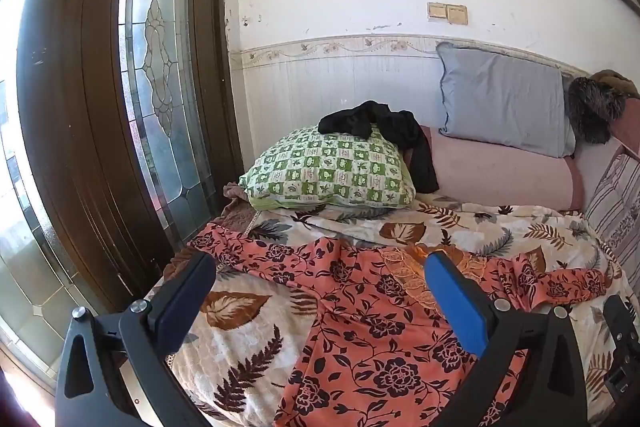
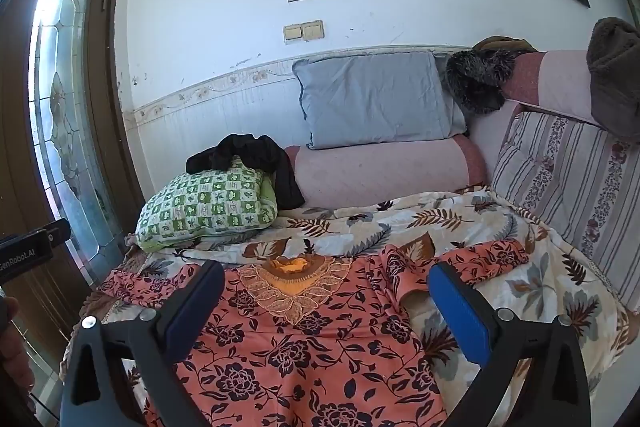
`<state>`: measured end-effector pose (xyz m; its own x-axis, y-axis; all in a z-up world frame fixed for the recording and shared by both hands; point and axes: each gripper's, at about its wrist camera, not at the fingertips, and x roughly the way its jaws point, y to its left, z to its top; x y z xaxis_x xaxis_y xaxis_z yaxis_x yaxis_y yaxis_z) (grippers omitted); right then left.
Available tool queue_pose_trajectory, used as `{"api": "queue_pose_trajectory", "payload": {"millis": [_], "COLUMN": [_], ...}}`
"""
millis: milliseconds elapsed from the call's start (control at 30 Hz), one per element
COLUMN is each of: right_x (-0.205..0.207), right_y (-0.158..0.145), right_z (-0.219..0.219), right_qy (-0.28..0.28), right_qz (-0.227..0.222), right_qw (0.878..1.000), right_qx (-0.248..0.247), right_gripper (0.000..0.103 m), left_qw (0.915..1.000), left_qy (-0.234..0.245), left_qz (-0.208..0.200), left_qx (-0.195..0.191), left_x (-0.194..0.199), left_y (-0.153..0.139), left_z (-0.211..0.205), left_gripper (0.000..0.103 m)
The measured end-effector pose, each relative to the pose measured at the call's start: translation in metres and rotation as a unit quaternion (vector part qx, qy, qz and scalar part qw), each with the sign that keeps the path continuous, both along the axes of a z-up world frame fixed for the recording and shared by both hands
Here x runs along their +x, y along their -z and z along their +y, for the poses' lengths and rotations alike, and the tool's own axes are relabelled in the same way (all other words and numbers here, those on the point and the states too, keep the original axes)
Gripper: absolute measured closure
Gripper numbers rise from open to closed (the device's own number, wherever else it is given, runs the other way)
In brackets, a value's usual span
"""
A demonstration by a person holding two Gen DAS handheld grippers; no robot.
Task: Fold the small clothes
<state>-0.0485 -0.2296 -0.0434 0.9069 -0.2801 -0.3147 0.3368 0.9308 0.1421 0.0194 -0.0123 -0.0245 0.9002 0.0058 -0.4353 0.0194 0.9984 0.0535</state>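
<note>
Just one floral top (image 2: 304,355), two wide-open grippers (image 2: 326,291) above it.

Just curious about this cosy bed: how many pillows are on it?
2 that I can see. A green checked pillow lies near the door with a black garment on it; a grey-blue pillow leans against the wall. Others may be hidden among the cushions on the right.

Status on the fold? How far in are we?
Done: the salmon floral garment lies spread flat on the leaf-print blanket, sleeves out, no fold visible. In hand: nothing; the left gripper and right gripper are both open above it. Left: every fold, plus the crumpled black garment on the green checked pillow.
</note>
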Motion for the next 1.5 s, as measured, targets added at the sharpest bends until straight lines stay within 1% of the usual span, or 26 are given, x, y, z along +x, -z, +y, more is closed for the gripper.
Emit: {"api": "queue_pose_trajectory", "payload": {"millis": [200, 300, 433, 600, 800, 1033, 1267, 1300, 1367, 1433, 1500], "right_x": [0.000, 0.009, 0.010, 0.021, 0.024, 0.020, 0.019, 0.018, 0.019, 0.020, 0.024], "right_y": [-0.001, 0.010, 0.011, 0.017, 0.017, 0.019, 0.017, 0.015, 0.015, 0.015, 0.018], "right_z": [0.002, -0.003, -0.006, -0.006, -0.005, -0.004, -0.006, -0.006, -0.007, -0.010, -0.012], "right_qy": [0.000, 0.001, -0.001, 0.000, 0.000, 0.000, 0.002, 0.001, 0.001, 0.001, 0.001], "right_qz": [0.002, 0.006, 0.014, 0.010, 0.010, 0.013, 0.007, -0.015, -0.015, -0.011, 0.018], "right_qw": [1.000, 1.000, 1.000, 1.000, 1.000, 1.000, 1.000, 1.000, 1.000, 1.000, 1.000], "right_qx": [0.006, 0.006, 0.016, 0.005, 0.006, 0.007, 0.007, 0.007, 0.010, 0.012, 0.010], "right_gripper": [0.000, 0.000, 0.000, 0.000, 0.000, 0.000, 0.000, 0.000, 0.000, 0.000, 0.000], "left_qw": [1.0000, 1.0000, 0.9999, 0.9998, 0.9998, 0.9997, 0.9997, 0.9997, 0.9997, 0.9996, 0.9995], "left_qy": [0.001, 0.002, 0.001, 0.002, 0.003, 0.003, 0.005, 0.005, 0.005, 0.006, 0.006], "left_qz": [0.003, 0.008, 0.012, 0.018, 0.020, 0.021, 0.021, 0.021, 0.022, 0.024, 0.026], "left_qx": [0.001, 0.005, 0.007, 0.008, 0.007, 0.010, 0.009, 0.010, 0.010, 0.012, 0.016], "left_x": [0.003, 0.007, 0.013, 0.020, 0.024, 0.024, 0.023, 0.022, 0.021, 0.022, 0.023], "left_y": [0.003, 0.006, 0.009, 0.013, 0.012, 0.013, 0.016, 0.016, 0.017, 0.019, 0.021], "left_z": [-0.003, -0.006, -0.009, -0.011, -0.013, -0.014, -0.014, -0.013, -0.013, -0.014, -0.016], "left_gripper": [0.000, 0.000, 0.000, 0.000, 0.000, 0.000, 0.000, 0.000, 0.000, 0.000, 0.000]}}
